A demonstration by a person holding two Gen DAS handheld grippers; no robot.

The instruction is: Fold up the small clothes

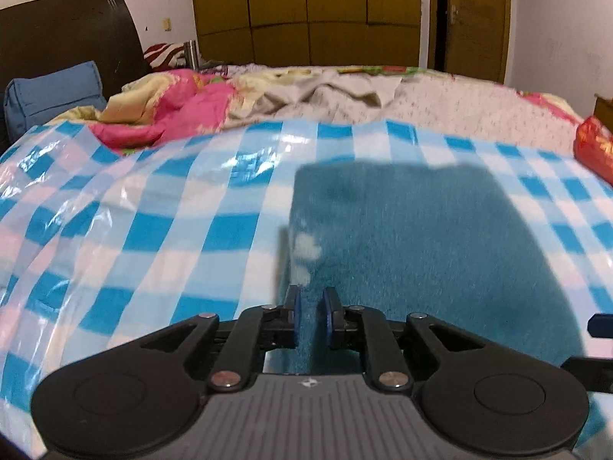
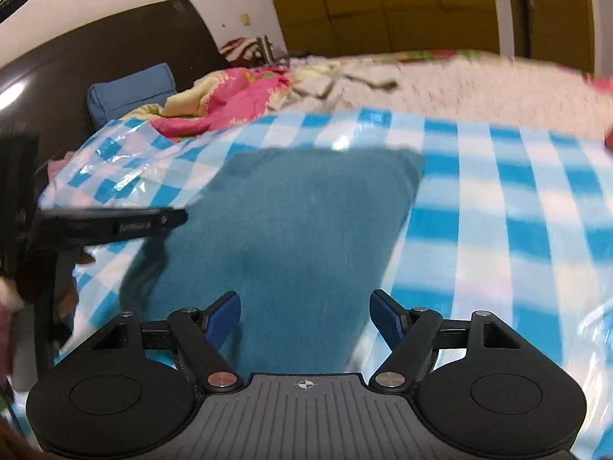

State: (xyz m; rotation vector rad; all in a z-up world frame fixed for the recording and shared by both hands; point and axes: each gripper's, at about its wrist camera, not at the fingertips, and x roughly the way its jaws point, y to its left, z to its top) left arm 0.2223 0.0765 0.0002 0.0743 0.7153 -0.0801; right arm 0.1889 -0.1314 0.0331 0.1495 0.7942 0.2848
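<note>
A teal, fuzzy piece of small clothing (image 1: 413, 245) lies flat on a glossy blue-and-white checked plastic sheet (image 1: 161, 230) spread over a bed. Near the cloth's left edge a few pale patches show in the left wrist view.

The left tool (image 1: 312, 316) has its blue pads drawn close together, with a narrow ridge of the teal cloth's near edge rising between them, so it is pinching the cloth. The right tool (image 2: 305, 320) stands spread wide over the near right part of the same cloth (image 2: 291, 237), its blue pads apart and clear of the fabric. In the right wrist view the left tool's dark arm (image 2: 115, 224) reaches in over the cloth's left edge.

Beyond the sheet lie a crumpled pink and yellow quilt (image 1: 172, 111) and a whitish blanket (image 1: 459, 111). A blue pillow (image 1: 53, 96) leans against a dark wooden headboard (image 1: 65, 38). Brown wardrobe doors (image 1: 306, 11) stand behind the bed.
</note>
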